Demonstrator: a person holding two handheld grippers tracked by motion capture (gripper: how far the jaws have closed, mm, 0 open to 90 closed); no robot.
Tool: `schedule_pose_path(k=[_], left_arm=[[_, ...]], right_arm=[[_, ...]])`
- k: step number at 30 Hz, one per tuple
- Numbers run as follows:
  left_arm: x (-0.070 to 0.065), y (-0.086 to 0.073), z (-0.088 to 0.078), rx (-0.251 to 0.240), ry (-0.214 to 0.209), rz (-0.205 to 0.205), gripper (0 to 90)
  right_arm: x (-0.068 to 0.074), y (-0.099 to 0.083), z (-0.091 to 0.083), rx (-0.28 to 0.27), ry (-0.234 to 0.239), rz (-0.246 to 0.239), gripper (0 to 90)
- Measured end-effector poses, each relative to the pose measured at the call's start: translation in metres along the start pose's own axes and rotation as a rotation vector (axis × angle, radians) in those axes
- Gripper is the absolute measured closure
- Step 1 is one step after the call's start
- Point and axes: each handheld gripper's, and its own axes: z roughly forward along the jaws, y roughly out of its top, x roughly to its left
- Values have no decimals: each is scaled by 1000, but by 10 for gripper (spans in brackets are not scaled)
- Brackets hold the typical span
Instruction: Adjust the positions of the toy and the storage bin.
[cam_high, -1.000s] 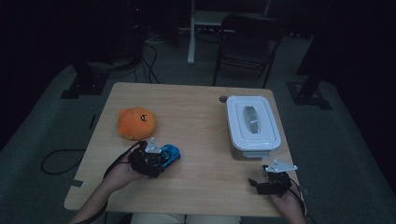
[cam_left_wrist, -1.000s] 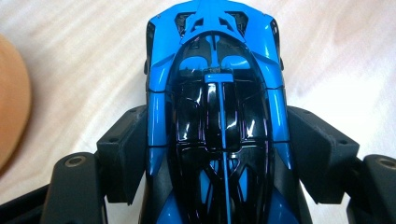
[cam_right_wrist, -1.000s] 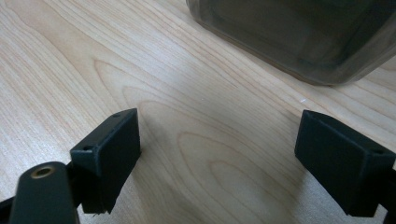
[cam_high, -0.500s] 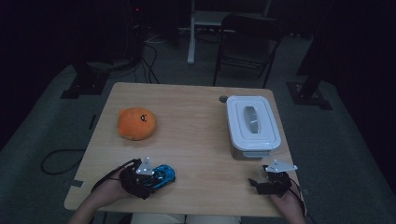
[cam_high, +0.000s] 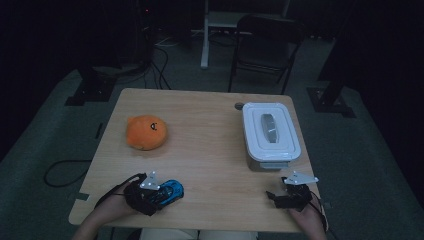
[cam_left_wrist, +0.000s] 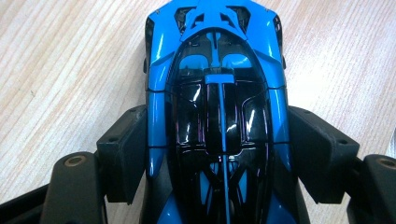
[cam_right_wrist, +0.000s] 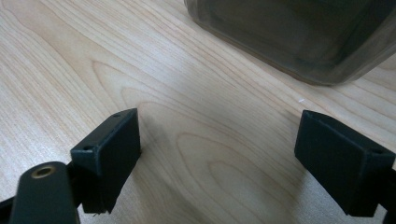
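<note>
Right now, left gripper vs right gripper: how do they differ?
The left gripper has its jaws closed on the sides of the blue toy car; the right gripper stands open with nothing between its jaws. The left sits at the table's near left edge, below the orange plush; the right sits near right, just short of the white lidded box. Both are hand-held, low over the wood.

The high view is dim, its surroundings nearly black; both gripper views are bright and sharp (glare on the car (cam_left_wrist: 219, 116)).
</note>
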Motion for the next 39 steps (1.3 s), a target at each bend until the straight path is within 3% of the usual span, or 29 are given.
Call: schedule_pose_path(k=[4,11,12,15,18,21,22,23,26,34,39], left_arm=[[0,-1,0,-4,1,-31,269],[-2,2,-13,-37,0,-27,202],[1,2,-23,-62,5,-32,202],[8,0,-31,-88,27,-56,203],[20,-5,-42,-129,66,-94,204],[36,-10,-53,-172,132,-147,205],[36,-10,-53,-172,132,-147,205],[47,-14,-58,-194,173,-181,205],[63,-19,-64,-214,234,-224,206],[101,-23,-63,-222,369,-315,206],[124,-21,-58,-225,412,-356,229]], right_arm=[[0,0,0,0,0,0,140],[0,0,0,0,0,0,140],[0,0,0,0,0,0,140],[0,0,0,0,0,0,140],[0,0,0,0,0,0,140],[0,0,0,0,0,0,140],[0,0,0,0,0,0,140],[0,0,0,0,0,1,140],[0,0,0,0,0,0,140],[0,0,0,0,0,1,139],[0,0,0,0,0,1,139]])
